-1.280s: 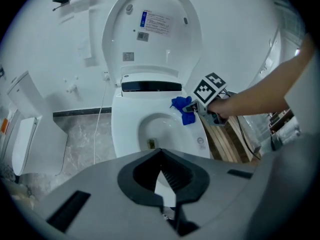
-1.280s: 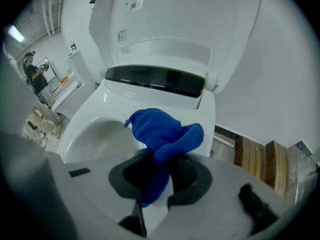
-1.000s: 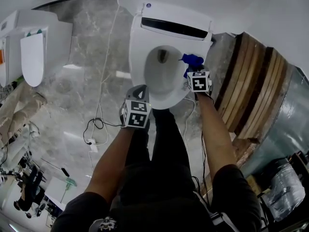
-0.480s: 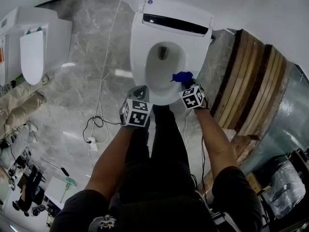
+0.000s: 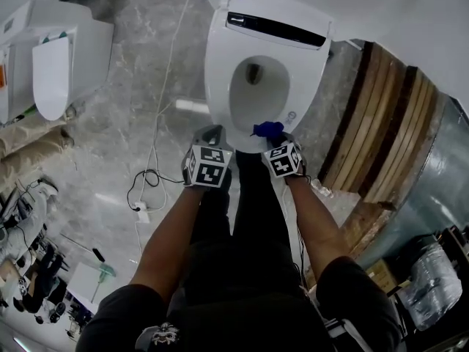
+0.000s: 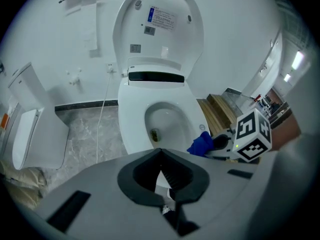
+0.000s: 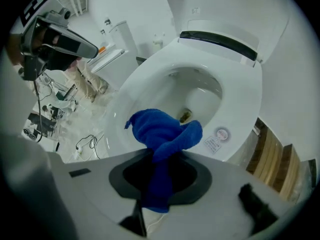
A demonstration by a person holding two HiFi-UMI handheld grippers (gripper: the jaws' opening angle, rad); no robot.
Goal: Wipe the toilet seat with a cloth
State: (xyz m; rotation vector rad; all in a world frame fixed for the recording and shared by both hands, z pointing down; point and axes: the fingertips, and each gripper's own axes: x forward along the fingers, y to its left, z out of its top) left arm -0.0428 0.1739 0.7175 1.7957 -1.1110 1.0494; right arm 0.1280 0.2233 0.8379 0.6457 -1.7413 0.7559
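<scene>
While the person stands at the near end of the toilet, the right hand-held gripper [image 7: 161, 159] is clamped on a blue cloth [image 7: 162, 131]. One tail of the cloth hangs back between the jaws, and the rest bunches into a wad beyond the tips. From above, that wad sits over the near right part of the seat [image 5: 218, 86], at the inner edge by the bowl [image 5: 256, 94]. I cannot tell whether it presses on the seat or only hangs just above it. A round sticker [image 7: 220, 134] shows on the seat's right side, a little farther along than the cloth.

The left hand-held gripper [image 6: 161, 159] is closed, its dark pads meeting with nothing between them. It hangs at the seat's near left edge and points toward the bowl, well clear of the cloth. Its marker cube faces up, as does the one on the right.

The seat is down and the lid [image 6: 160, 24] stands upright against the far wall, with printed labels on its underside. The floor [image 5: 132, 116] is grey marble. A thin white cable [image 5: 150, 174] runs down it left of the toilet and ends in a dark loop near the person's left arm. A second toilet [image 5: 55, 68] stands farther left. Curved wooden boards [image 5: 381, 130] lie on the right, just beside the toilet.
</scene>
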